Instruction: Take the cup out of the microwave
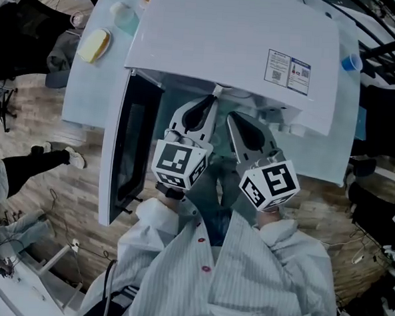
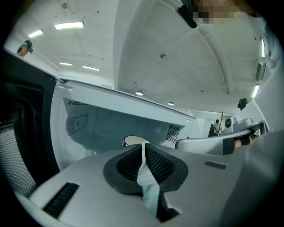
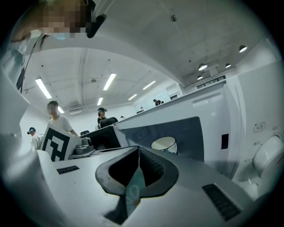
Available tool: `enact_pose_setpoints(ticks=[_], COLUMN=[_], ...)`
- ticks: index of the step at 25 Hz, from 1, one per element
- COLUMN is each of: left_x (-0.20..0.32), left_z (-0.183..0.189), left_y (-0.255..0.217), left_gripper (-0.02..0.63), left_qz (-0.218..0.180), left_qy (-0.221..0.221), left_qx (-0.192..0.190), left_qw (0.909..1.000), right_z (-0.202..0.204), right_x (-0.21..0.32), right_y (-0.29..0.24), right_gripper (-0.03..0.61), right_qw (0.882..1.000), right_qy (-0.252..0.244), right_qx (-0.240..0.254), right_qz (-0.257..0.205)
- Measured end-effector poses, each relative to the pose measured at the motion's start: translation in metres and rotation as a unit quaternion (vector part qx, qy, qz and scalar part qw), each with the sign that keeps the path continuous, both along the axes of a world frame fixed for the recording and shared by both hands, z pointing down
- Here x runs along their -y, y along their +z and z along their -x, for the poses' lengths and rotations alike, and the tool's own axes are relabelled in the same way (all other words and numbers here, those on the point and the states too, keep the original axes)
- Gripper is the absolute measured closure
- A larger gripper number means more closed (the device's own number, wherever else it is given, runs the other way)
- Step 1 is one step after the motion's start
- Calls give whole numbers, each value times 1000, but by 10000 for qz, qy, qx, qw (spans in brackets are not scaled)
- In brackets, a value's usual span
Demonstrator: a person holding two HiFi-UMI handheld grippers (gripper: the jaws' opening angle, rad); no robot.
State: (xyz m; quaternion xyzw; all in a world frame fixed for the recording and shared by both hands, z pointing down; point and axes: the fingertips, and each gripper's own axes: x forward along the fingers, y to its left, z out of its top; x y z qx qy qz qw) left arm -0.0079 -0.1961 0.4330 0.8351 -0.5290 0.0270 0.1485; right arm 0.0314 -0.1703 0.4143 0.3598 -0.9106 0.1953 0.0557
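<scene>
A white microwave (image 1: pixel 237 53) stands on a pale table with its door (image 1: pixel 128 150) swung open to the left. Inside its cavity, toward the back, stands a white cup; only the rim shows in the left gripper view (image 2: pixel 134 141) and in the right gripper view (image 3: pixel 163 143). My left gripper (image 1: pixel 217 90) (image 2: pixel 143 146) is shut and empty, its tips at the mouth of the cavity, short of the cup. My right gripper (image 1: pixel 231 116) (image 3: pixel 139 150) is shut and empty too, just right of the left one and outside the opening.
The open door stands close on the left side. The microwave's control panel (image 3: pixel 266 150) is to the right of the cavity. A yellow object (image 1: pixel 94 45) and a translucent container (image 1: pixel 123 16) lie on the table behind the microwave. People stand in the room beyond.
</scene>
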Motion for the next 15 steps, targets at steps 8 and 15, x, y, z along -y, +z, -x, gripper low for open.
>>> enact_pose_setpoints(ticks=[8, 15], left_x=[5, 10], left_z=[3, -2], left_y=[17, 34], left_gripper=[559, 495], left_qz=[36, 136], left_qy=[61, 278], left_qx=[-13, 47], left_qw=[10000, 9995], right_z=[1, -5], right_x=[0, 0], right_y=[10, 19], right_gripper=[541, 541], right_qw=[9999, 9995], right_qy=[122, 274], right_qx=[37, 59], right_qz=[73, 162])
